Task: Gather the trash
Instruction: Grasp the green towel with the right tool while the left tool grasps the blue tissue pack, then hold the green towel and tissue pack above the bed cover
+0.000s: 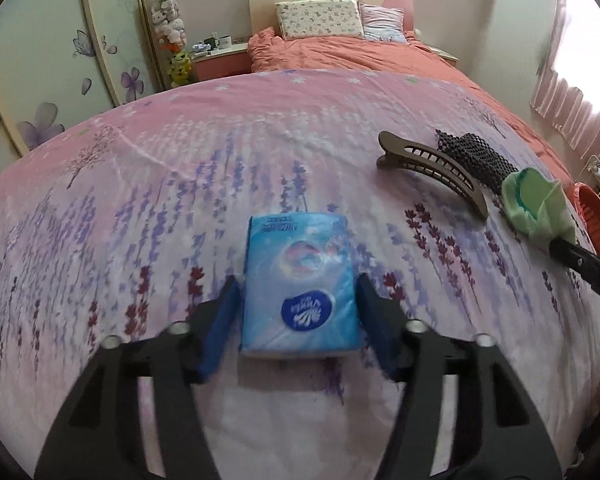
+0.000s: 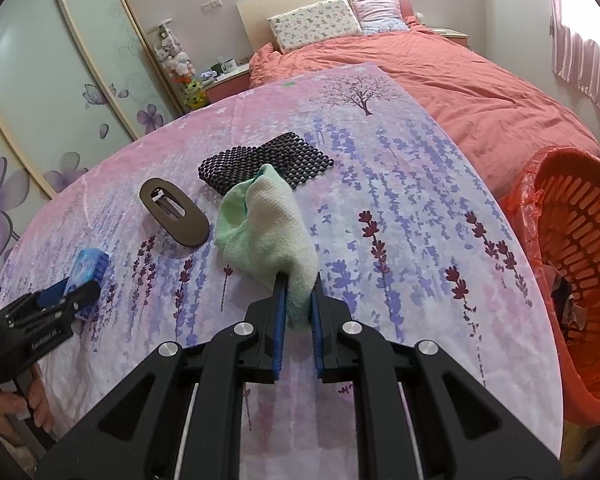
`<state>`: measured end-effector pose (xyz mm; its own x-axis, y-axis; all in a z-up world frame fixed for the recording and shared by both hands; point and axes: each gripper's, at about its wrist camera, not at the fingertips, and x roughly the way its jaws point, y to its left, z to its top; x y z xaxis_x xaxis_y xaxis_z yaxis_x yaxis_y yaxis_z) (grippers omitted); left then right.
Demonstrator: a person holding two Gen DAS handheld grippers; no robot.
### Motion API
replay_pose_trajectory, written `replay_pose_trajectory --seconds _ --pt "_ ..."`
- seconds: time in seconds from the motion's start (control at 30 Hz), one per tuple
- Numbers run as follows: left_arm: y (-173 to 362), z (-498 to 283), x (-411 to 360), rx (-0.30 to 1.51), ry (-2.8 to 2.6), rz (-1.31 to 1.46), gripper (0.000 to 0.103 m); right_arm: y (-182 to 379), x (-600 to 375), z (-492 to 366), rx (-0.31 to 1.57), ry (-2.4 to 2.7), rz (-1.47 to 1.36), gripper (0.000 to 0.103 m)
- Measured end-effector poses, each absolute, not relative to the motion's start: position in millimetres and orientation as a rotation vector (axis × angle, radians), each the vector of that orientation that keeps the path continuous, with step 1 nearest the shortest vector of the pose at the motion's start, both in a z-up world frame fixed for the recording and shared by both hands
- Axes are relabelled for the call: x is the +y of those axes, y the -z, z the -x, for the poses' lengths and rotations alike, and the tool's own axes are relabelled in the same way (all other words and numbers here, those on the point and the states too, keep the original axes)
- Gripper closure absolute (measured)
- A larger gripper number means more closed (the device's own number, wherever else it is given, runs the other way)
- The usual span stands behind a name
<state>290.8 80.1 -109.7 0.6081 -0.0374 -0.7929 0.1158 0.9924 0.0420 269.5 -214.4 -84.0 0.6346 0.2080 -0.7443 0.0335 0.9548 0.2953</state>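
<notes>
Straddling a blue tissue pack (image 1: 300,292) with the left claw (image 1: 298,300), one blue pad on each side of it, a thin gap visible at the left pad and contact at the right pad impossible to judge through the blur; released, not squeezing. Lying flat on the lavender-print cloth (image 1: 140,200) of the worktop, printed face up. Clenched on a pale green cloth (image 2: 266,228) in the right claw (image 2: 299,300), the lower end of the fabric pinched between the pads and the rest bunched forward above the worktop. Resting beyond that cloth, a dark mesh mat (image 2: 268,160), and to its left a brown hair clip (image 2: 174,212) with its oval top facing up; in the left wrist view the same clip (image 1: 432,172) showing its teeth just beside the mat (image 1: 476,156). Standing off the right edge of the worktop, an orange basket (image 2: 572,264) lined with an orange bag, scraps at its bottom. Spreading behind, a bed (image 2: 440,76) with a coral cover and two pillows.
</notes>
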Motion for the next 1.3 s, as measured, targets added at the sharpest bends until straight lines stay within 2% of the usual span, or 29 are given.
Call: replay_pose_trajectory --seconds 0.03,0.1,0.17,0.63,0.77,0.83,0.9,1.3 --pt "108.6 -290.1 79.5 0.904 0.08 -0.097 0.031 83.1 -214.3 -268.8 0.877 -0.108 -0.297 0.086" --pt "106.2 -291.6 78.4 0.888 0.065 -0.108 0.028 80.7 -215.3 -266.9 0.867 -0.109 -0.304 0.063" --pt "103.7 -293.8 76.1 0.882 0.06 -0.111 0.027 77.1 -217.8 -265.3 0.851 -0.109 -0.313 0.053" --pt "111.0 -307.1 75.4 0.906 -0.002 -0.119 0.029 77.7 -202.4 -293.5 0.861 -0.084 -0.251 0.051" --pt "112.1 -309.2 80.1 0.915 0.003 -0.096 0.027 78.7 -190.8 -294.8 0.867 -0.124 -0.232 0.055" --pt "112.0 -309.0 84.5 0.917 0.004 -0.087 0.027 80.3 -184.1 -293.1 0.867 -0.136 -0.199 0.063" --pt "112.5 -308.4 85.6 0.917 0.003 -0.081 0.027 80.0 -183.7 -290.8 0.873 -0.134 -0.176 0.096" --pt "112.8 -302.3 88.3 0.918 0.028 -0.085 0.028 80.9 -212.0 -270.2 0.878 0.004 -0.153 0.097"
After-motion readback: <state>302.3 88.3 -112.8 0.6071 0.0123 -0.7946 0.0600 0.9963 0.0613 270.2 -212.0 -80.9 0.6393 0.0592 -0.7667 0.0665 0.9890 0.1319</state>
